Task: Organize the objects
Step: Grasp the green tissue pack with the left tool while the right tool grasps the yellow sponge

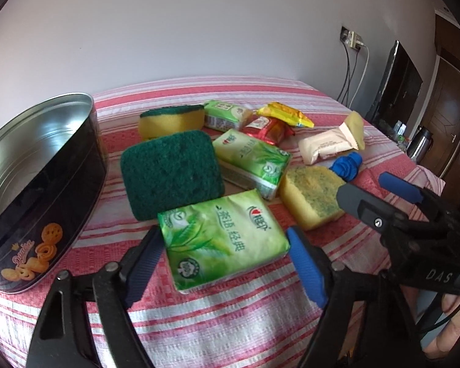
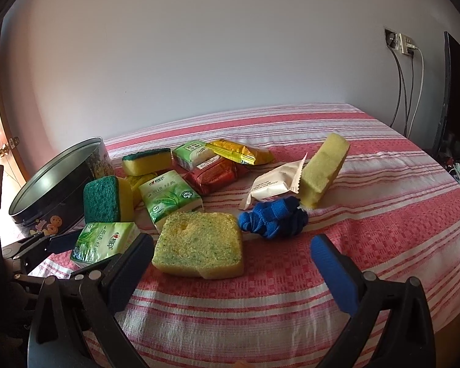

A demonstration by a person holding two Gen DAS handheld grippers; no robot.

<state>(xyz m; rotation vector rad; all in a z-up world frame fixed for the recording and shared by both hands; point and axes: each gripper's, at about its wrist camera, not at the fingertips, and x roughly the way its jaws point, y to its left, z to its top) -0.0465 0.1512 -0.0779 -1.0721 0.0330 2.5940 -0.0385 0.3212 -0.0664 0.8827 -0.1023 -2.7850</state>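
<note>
We hold a two-finger gripper in each hand over a table under a red-and-white striped cloth (image 1: 217,316), looking down at a scatter of small household things.

The left gripper (image 1: 225,254) straddles a green tissue pack (image 1: 222,239) lying flat near the table's front edge. Its blue pads (image 1: 306,263) sit at the pack's two short ends; the left pad looks to be touching, the right one just beside the pack, so we judge the grip not yet firm. The right gripper (image 2: 230,263) hangs with its jaws wide apart and nothing between the pads, behind a worn yellow sponge (image 2: 199,242).

The pack should be light, soft and squashy, with a glossy film wrapper that could slide. We judge that holding it across the short ends, low on the body, is the sound choice, and squeezing gently enough not to buckle it.

At the table's left edge stands an open, empty biscuit tin (image 1: 43,190), the likely home for the things. Just behind the pack lies a green scouring sponge (image 1: 171,171), touching it, then a second tissue pack (image 1: 251,159), snack packets and a blue knotted cloth (image 2: 273,217) toward the middle.

The cloth is textured and should give some friction. Behind the table is a plain white wall, with a socket and hanging cables (image 2: 408,70) at the right.
</note>
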